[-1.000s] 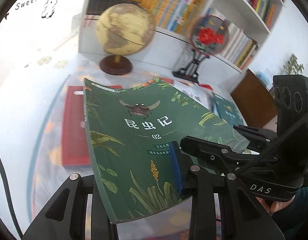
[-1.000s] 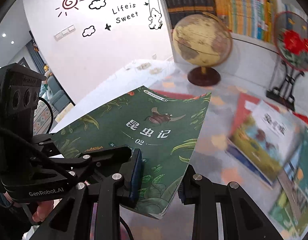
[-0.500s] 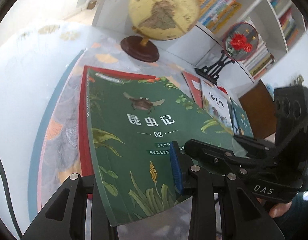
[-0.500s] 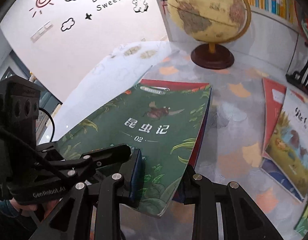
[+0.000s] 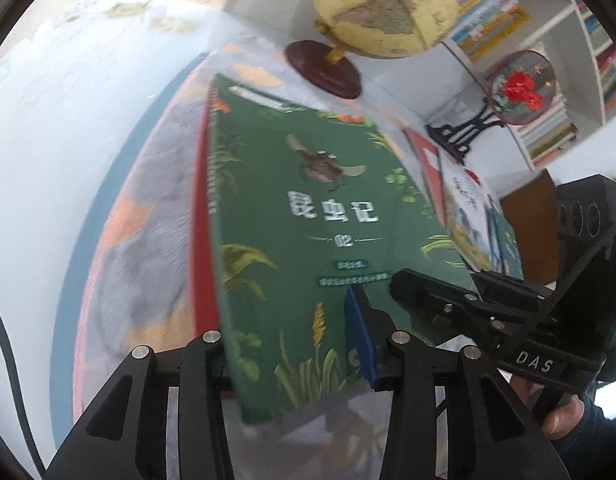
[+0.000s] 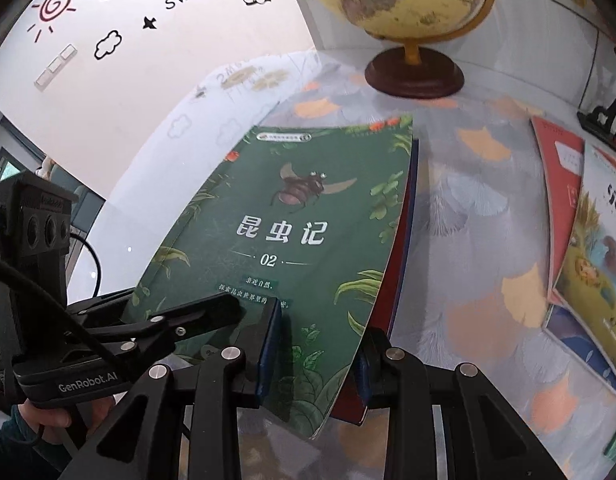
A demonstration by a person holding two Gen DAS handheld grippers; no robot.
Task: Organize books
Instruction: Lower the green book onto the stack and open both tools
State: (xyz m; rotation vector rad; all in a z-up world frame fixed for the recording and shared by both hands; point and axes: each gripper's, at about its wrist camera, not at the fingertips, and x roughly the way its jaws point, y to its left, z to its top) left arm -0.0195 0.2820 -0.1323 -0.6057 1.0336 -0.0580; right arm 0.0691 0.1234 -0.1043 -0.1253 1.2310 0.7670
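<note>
I have the green book (image 6: 291, 256) with the beetle on its cover lying flat on top of a red book (image 5: 201, 248), whose edge shows along the green cover's left side in the left view and under its right side in the right view. The pair sits on the patterned tablecloth (image 6: 468, 240), a little in front of the globe (image 5: 382, 4) on its dark round base.

My left gripper (image 5: 291, 340) straddles the near left part of the green book; its jaws have just been opening, with the book's near edge between them. Its blue pad (image 5: 360, 336) stands on the cover, but I cannot tell whether the jaws press the book at this moment.

My right gripper (image 6: 320, 344) is clamped on the near right corner of the green book, one blue pad on the cover and the other finger below the edge.

To the right, well apart from this pile, more books (image 6: 588, 232) lie overlapped on the cloth, near a black stand holding a round fan (image 5: 522, 88) with red flowers.
</note>
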